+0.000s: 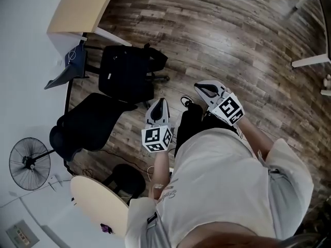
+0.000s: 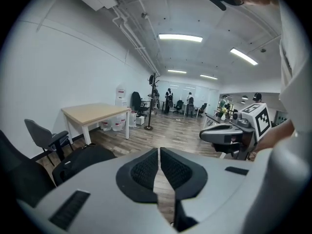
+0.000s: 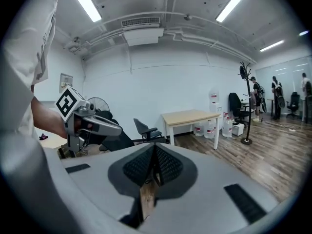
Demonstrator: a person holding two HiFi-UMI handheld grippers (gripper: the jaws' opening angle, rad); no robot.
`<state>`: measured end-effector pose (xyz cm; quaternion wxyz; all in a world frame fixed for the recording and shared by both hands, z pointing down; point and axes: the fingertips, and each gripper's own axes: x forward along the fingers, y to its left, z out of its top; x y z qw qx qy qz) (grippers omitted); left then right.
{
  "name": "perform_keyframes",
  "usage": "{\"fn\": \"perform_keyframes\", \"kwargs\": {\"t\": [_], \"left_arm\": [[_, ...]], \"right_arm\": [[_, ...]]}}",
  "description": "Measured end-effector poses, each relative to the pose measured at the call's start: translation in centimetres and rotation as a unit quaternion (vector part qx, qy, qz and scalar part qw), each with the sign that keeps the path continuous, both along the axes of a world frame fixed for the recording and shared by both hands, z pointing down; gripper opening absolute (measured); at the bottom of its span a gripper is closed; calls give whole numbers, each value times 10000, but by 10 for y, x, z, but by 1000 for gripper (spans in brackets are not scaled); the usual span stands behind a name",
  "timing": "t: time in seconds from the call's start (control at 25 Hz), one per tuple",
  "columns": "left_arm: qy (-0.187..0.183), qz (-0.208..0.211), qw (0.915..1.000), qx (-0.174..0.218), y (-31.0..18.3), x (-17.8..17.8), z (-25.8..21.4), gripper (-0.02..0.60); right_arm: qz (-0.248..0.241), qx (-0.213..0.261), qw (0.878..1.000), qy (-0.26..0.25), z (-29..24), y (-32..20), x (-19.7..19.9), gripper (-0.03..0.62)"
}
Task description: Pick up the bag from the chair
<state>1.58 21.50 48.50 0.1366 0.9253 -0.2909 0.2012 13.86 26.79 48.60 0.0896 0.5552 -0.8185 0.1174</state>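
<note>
**Status: both grippers closed and empty, bag lying on chair**

1. Left gripper. I am holding the left gripper (image 1: 161,102) in front of my body. Its tip is pointing toward the black bag (image 1: 126,72) and is stopping short of it, with bare floor showing between them. In the left gripper view the two ribbed pads (image 2: 146,169) are sitting together, with only a hairline slit between them. Nothing is sitting between them.

2. Right gripper. I am holding the right gripper (image 1: 200,88) on the far side of the left gripper from the bag, well apart from the bag. In the right gripper view its jaws are pressing together at the tips, and they are gripping nothing.

3. Bag. The bag is lying flat on the chair (image 1: 161,78). It is covering most of the chair, so that only a wheeled leg is showing past the bag's edge. Neither gripper is touching the bag.

4. Surroundings, all referenced to the bag:
   - A light wooden desk (image 1: 83,4) is standing beyond the bag, away from me.
   - A grey chair (image 1: 64,75) is standing just beside the bag, toward the wall.
   - A black office chair (image 1: 90,123) is standing just beside the bag, on the side nearer me.
   - A floor fan (image 1: 29,163) is standing past that office chair, well apart from the bag.
</note>
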Motion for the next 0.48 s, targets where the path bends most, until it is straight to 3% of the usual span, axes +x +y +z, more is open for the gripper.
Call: {"fn": "perform_keyframes", "kwargs": {"t": [0.16, 0.32, 0.48], "left_arm": [[67, 26, 9999, -74, -24, 9, 10, 25], [170, -25, 9998, -43, -60, 18, 11, 25], [275, -254, 9993, -32, -96, 19, 8, 25]], "right_arm": [[-53, -98, 9996, 241, 0, -13, 6, -5], [134, -236, 9996, -77, -3, -45, 16, -5], [-235, -168, 9993, 217, -12, -86, 11, -5]]}}
